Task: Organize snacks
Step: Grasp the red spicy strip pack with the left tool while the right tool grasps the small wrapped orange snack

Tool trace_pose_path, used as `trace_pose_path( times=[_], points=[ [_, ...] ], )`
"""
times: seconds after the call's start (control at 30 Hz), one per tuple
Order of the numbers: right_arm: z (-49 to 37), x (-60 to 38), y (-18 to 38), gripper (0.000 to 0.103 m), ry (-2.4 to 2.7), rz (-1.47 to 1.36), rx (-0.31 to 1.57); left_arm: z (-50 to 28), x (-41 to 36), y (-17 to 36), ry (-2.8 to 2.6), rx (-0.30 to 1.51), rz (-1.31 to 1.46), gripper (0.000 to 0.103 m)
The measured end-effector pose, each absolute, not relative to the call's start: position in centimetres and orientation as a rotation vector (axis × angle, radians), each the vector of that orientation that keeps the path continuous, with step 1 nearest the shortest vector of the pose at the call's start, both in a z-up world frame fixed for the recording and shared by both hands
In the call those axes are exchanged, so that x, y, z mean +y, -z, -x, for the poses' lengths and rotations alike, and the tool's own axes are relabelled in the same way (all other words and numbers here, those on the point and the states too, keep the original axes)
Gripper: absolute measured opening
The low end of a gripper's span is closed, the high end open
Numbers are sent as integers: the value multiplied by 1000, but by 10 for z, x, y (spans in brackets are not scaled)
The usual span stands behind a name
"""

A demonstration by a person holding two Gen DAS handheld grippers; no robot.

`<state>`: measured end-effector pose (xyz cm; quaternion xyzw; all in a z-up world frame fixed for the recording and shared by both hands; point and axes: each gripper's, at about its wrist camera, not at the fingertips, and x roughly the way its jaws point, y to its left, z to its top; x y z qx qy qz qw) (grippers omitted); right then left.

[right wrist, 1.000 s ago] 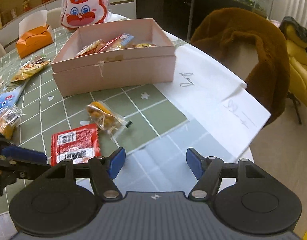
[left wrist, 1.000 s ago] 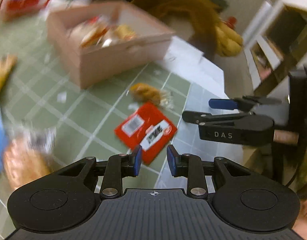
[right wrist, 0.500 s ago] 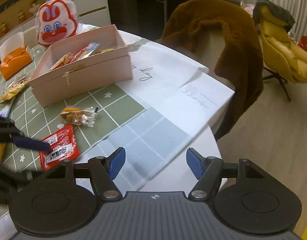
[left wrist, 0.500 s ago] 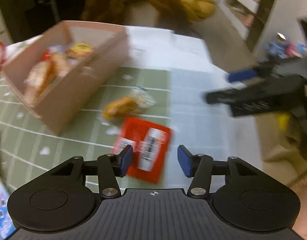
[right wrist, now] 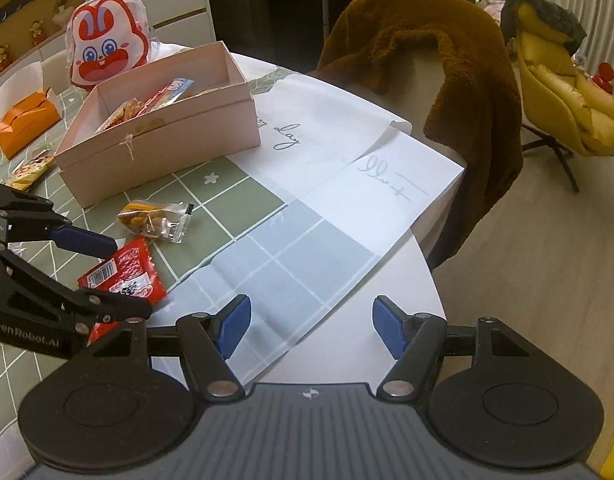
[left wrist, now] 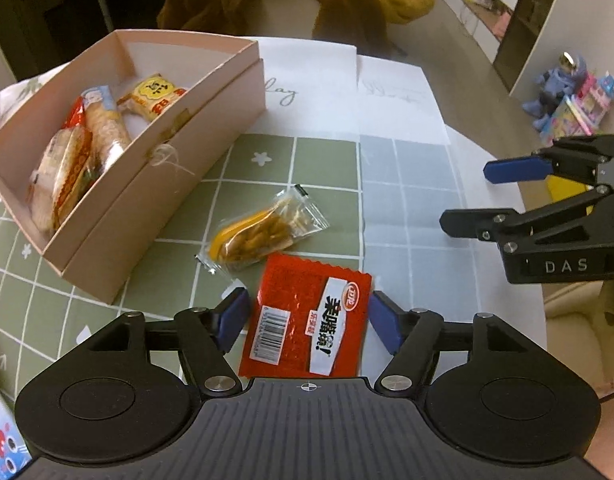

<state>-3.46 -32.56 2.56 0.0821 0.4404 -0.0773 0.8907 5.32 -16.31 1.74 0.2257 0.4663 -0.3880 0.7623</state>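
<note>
We look at the red snack pack (left wrist: 307, 320) first. It lies flat on the worktop (left wrist: 407, 184), right between the two blue tips of our left tongs (left wrist: 307, 320). Its long side runs from 6 o'clock up toward 12 o'clock in the left view, leaning a little to the right at the top. That is along the way the tongs point, so the tips sit at 9 o'clock and 3 o'clock of the pack, one on each long edge.

The left tongs are opening wide, and the tips do not press the pack yet. We think we must go down a bit more and then squeeze across the short side.

Just past the pack, at 11 o'clock, lies a clear bag of yellow snacks (left wrist: 263, 232). Further out at 10 o'clock stands the pink box (left wrist: 147, 208) with other snacks already inside. That is where we think the red pack should go.

Our right tongs (right wrist: 311, 328) are spread too, with nothing between them. They hang over the worktop edge, well apart from the pack, so the left ones are nearer.
</note>
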Motion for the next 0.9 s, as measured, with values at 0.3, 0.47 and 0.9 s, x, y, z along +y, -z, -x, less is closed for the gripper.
trace_pose_path(
  times=[0.3,0.47,0.9],
  points=[
    [32,-326,-23,68,167,-165,923,-51,-156,-17,825,1009,-454,70],
    [27,-321,-23,68,152,-148,926,-47,-149,-18,800,1015,-426,69],
    [-20,-303,-31,68,70,-78,913,-29,-91,-21,503,1042,-281,68]
  ],
)
